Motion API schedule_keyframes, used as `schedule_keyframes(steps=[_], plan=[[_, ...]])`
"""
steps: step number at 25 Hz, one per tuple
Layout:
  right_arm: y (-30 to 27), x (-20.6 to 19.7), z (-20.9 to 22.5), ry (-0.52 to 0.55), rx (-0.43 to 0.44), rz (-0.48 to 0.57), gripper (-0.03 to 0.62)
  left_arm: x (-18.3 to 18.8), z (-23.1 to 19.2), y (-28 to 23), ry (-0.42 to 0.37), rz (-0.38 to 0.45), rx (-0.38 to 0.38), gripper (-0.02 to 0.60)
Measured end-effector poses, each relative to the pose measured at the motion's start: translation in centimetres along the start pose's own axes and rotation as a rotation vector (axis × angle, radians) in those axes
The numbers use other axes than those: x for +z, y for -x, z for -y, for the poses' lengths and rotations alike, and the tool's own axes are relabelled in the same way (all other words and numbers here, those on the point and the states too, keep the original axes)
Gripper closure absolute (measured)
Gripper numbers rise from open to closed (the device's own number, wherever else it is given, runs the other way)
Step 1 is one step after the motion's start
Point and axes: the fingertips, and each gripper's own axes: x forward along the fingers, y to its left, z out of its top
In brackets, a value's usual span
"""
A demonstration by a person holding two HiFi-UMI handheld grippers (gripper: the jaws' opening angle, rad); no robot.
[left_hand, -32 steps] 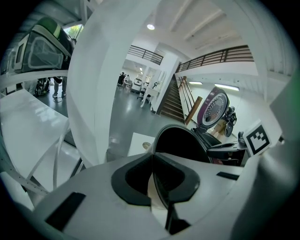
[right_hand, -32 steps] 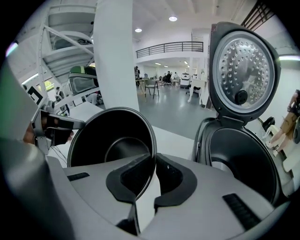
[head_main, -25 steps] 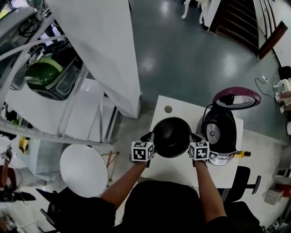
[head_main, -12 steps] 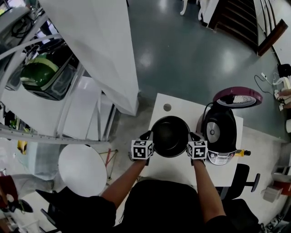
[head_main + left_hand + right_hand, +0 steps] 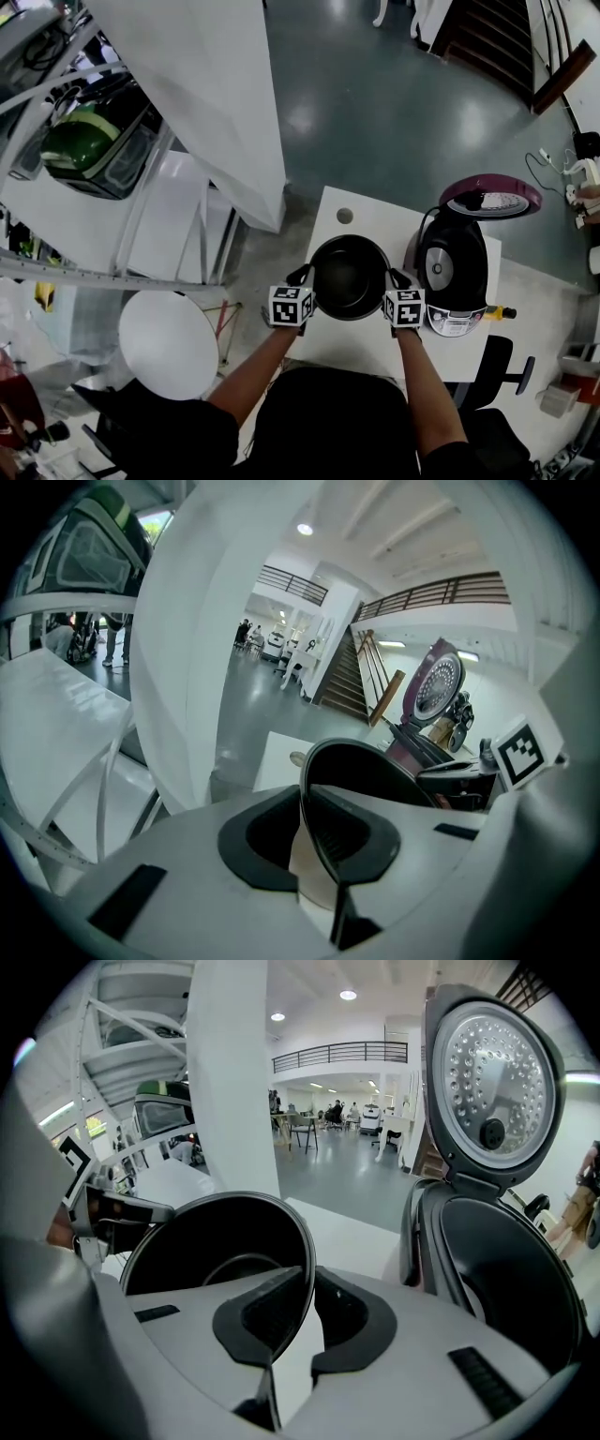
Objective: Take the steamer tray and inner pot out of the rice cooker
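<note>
Left claw [image 5: 307, 827]: pinching pot [image 5: 351, 277] rim, left of cooker [image 5: 452, 272].
Right claw [image 5: 312, 1312]: pinching opposite rim.
Risk: possible slip off thin rim, then tilt and drop onto worktop [image 5: 361, 345].

A large open-plan hall of the lab or workshop-office kind is shown, not a home kitchen. A polished grey floor [image 5: 394, 103] is spread across the top middle of the head view, and a dark staircase [image 5: 487, 37] is seen at its upper right. In the right gripper view a railed mezzanine [image 5: 339, 1052] and recessed ceiling lights [image 5: 348, 995] are seen at the top centre, with desks and chairs [image 5: 302, 1129] and small distant figures [image 5: 337, 1110] below them. A broad white column [image 5: 202, 103] and white metal framework [image 5: 94, 275] are set at the head view's upper left. A rice cooker [image 5: 453, 272] is placed on a plain white table [image 5: 366, 220] at centre right, with an office chair [image 5: 502, 370] at lower right and a cable [image 5: 548, 173] at the right edge.
</note>
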Motion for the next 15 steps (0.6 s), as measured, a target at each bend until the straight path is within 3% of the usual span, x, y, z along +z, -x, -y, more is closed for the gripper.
schedule_keyframes(steps=[3, 10, 15], plan=[[0.3, 0.1, -0.3, -0.005, 0.032, 0.013, 0.565, -0.2, 0.3, 0.0, -0.031, -0.004, 0.004, 0.557], [2.6, 2.2, -1.0, -0.038, 0.057, 0.094, 0.563, 0.6, 0.0, 1.8, -0.013, 0.026, 0.021, 0.557], [5.6, 3.6, -1.9, -0.047, 0.085, 0.167, 0.565, 3.2, 2.5, 3.8, -0.044, 0.111, -0.052, 0.557]])
